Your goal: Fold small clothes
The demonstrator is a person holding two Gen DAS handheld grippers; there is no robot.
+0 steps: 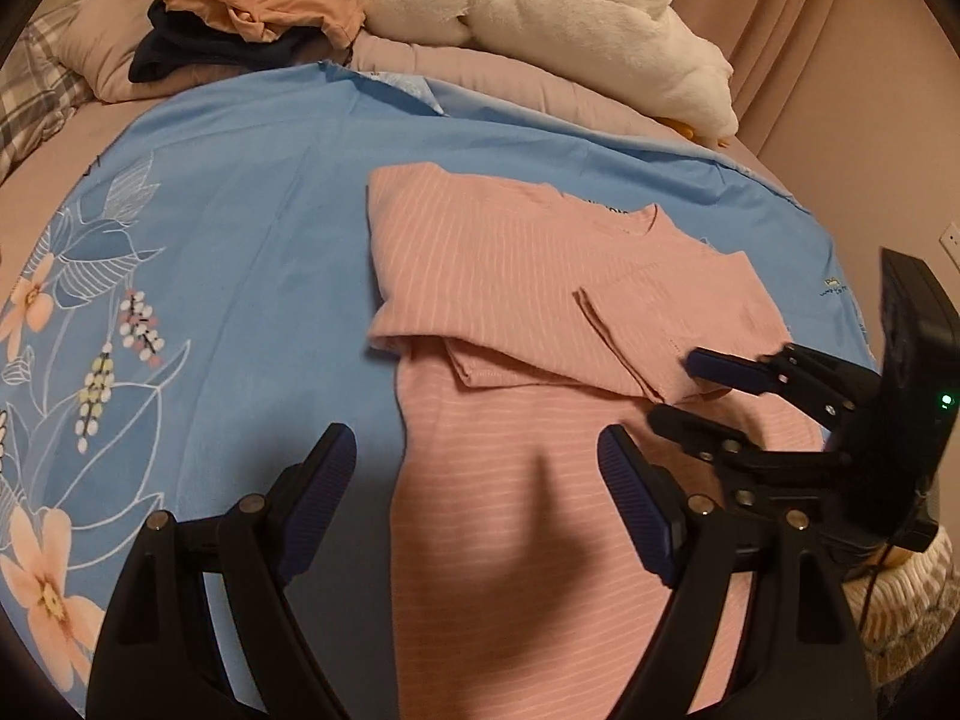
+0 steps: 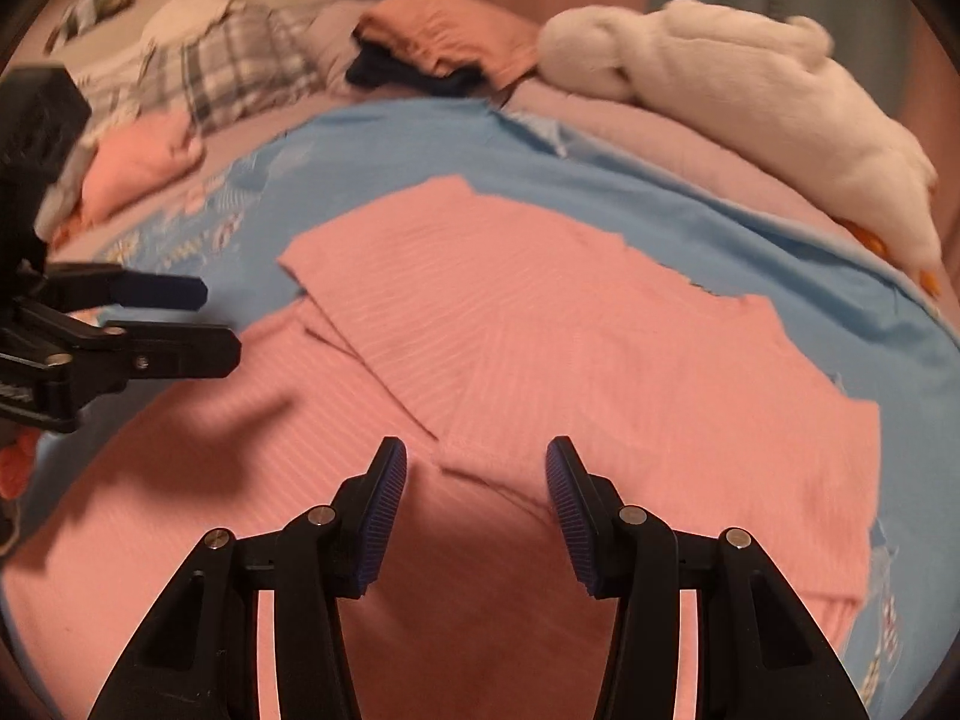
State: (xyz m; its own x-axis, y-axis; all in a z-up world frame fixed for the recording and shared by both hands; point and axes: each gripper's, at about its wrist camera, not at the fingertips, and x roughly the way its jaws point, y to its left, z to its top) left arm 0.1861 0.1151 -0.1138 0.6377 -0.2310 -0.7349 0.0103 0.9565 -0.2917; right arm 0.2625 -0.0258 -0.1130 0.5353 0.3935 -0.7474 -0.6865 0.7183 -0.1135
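A pink striped T-shirt [image 1: 528, 324] lies flat on a blue floral sheet [image 1: 240, 228], with both sleeves folded in over its chest. It also fills the right wrist view [image 2: 540, 324]. My left gripper [image 1: 477, 468] is open and empty, hovering over the shirt's lower left part. My right gripper [image 2: 476, 474] is open and empty, just above a folded sleeve hem. The right gripper shows at the right edge of the left wrist view [image 1: 678, 387], open, over the shirt's right side. The left gripper shows in the right wrist view [image 2: 219, 321], open.
A white plush toy [image 1: 570, 18] lies at the far edge of the bed. A pile of orange and dark clothes [image 1: 252, 18] sits on a pillow at the back. A plaid cloth [image 2: 234, 66] and a folded pink garment [image 2: 138, 162] lie at the far left.
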